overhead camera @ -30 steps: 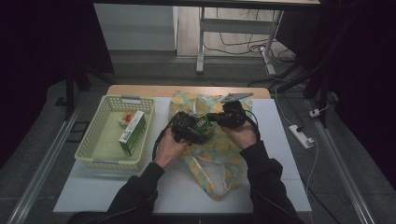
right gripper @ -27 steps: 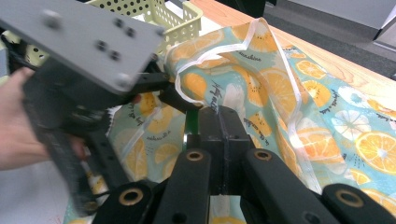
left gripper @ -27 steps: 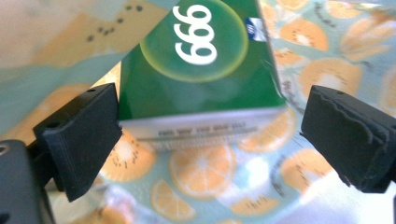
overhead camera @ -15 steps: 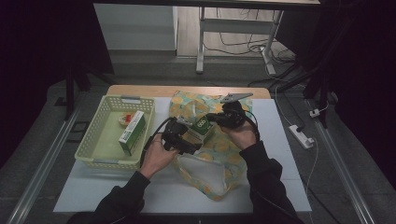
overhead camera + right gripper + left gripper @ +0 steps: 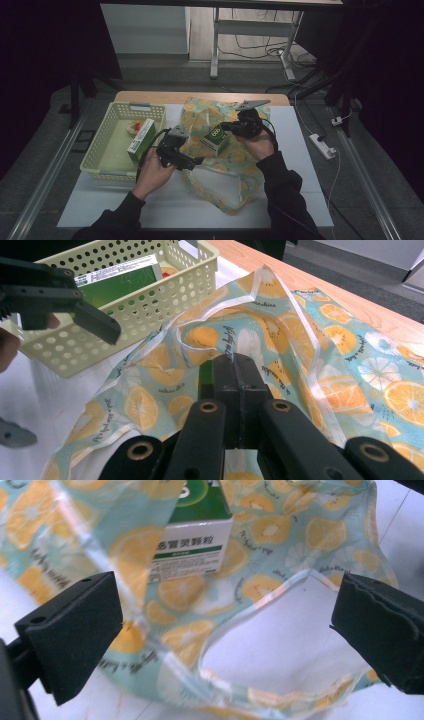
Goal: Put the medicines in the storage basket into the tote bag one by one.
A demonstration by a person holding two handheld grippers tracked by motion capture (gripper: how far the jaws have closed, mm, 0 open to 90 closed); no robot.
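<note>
**A:** High view first: white table [image 5: 300, 200] with a wooden strip along the far edge, grey floor, cables and a power strip [image 5: 322, 146] off to the side, room mostly dark. The green-and-white box [image 5: 216, 137] sits on the orange-slice print bag [image 5: 225, 175], and the right gripper [image 5: 227, 126] is at it. The left gripper [image 5: 196, 161] is just beside the bag, near the yellow basket [image 5: 97, 160].

**B:** Any text readable?

**A:** Left gripper view: the box [image 5: 192, 545] has Chinese characters on its white panel, which I can't read for sure, above a green stripe. The jaws are spread wide and have just been opening; the bag's handle loop [image 5: 280, 587] lies beyond them, untouched.

**B:** And the right one?

**A:** Right gripper view: jaws pressed together, pinching the bag's [image 5: 310, 370] rim. Small script is printed on the bag, too blurry to read. Another green box [image 5: 120, 282] lies in the basket [image 5: 165, 300].
</note>
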